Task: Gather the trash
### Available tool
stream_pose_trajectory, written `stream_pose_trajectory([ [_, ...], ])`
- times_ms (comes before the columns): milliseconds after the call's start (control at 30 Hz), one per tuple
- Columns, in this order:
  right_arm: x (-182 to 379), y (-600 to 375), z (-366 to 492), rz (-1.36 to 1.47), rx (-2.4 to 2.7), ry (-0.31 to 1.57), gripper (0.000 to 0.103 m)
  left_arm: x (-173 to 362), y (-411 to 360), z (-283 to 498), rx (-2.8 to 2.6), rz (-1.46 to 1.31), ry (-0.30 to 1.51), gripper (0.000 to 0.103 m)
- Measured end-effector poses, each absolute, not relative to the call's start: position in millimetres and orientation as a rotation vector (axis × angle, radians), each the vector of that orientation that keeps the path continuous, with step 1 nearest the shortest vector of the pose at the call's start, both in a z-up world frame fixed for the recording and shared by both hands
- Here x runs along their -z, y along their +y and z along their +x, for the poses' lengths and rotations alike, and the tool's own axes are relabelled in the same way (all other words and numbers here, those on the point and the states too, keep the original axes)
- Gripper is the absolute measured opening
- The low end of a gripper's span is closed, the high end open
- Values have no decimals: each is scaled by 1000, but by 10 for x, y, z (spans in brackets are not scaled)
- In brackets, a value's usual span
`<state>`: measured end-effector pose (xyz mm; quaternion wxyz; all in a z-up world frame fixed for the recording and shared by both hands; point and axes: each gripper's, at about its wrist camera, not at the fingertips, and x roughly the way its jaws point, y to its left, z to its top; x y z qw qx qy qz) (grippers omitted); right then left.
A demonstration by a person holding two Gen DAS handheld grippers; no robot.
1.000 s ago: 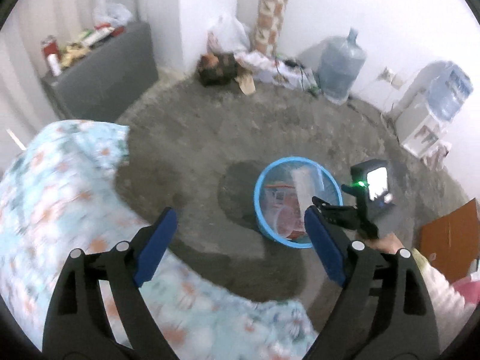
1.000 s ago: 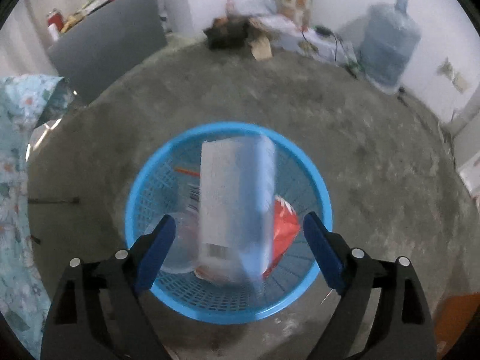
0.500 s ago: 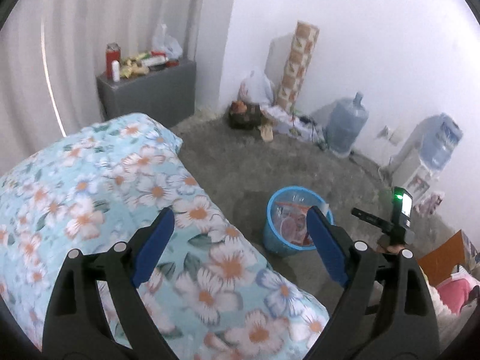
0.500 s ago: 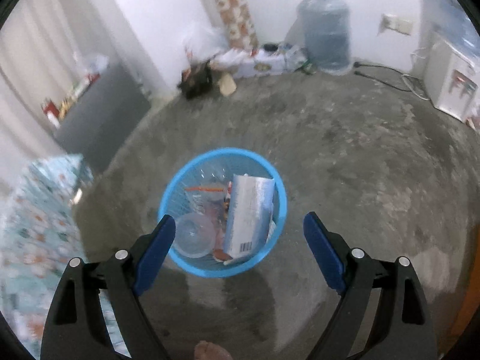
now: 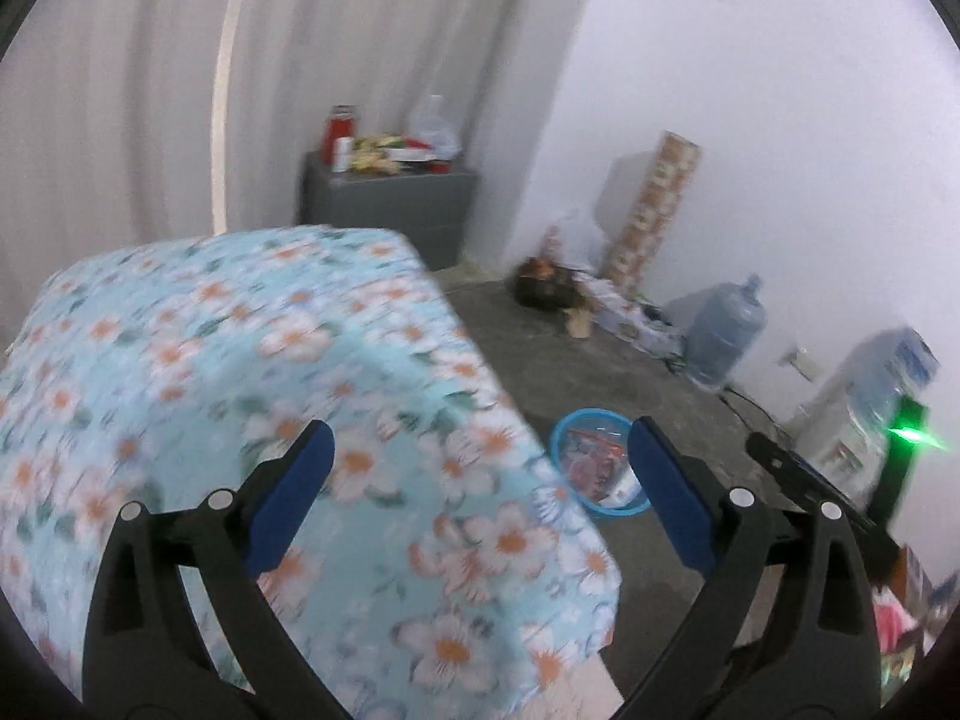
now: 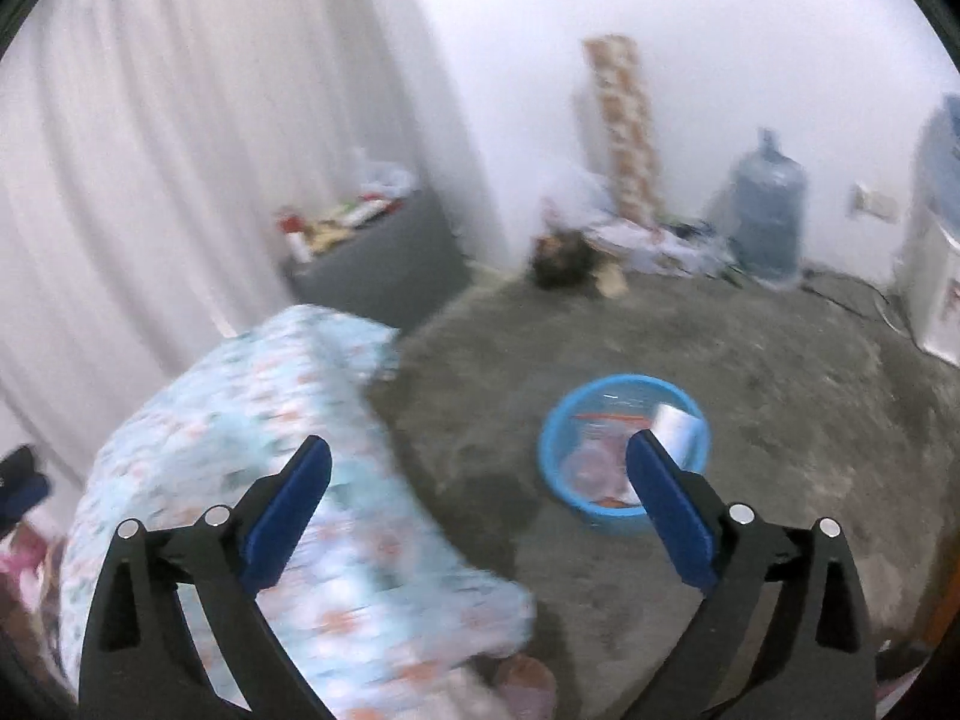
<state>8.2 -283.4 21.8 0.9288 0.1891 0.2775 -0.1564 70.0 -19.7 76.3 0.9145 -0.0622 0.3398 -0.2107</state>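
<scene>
Grey concrete floor (image 6: pixel 750 360), white curtain behind. Blue basket (image 6: pixel 555 450) (trash already inside) stands on floor just off corner of floral-covered bed (image 5: pixel 240 360). Your left gripper (image 5: pixel 477 489) and right gripper (image 6: pixel 477 489): fingers just spread fully wide, nothing between them. Scan bed and floor for leftover trash; approach low, square. Water jug (image 6: pixel 768 210), clutter along wall well apart; bed corner crowds basket.

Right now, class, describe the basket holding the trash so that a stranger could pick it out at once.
Start at the bed with the floral cover; beside its corner lies bare grey floor. On that floor, apart from the wall clutter, stands the basket: round, low, bright blue, with wrappers and a pale carton inside. The only other bluish things nearby are the tall water bottles.
</scene>
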Motion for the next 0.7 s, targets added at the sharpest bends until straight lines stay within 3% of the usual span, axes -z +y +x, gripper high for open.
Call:
stream_pose_trajectory([
  [300, -445, -1682, 47, 40, 312, 629, 96, -590, 137, 383, 98, -50, 682, 94],
  [700, -80, -1837, -87, -36, 343, 834, 96, -35, -19, 212, 20, -5, 878, 94],
])
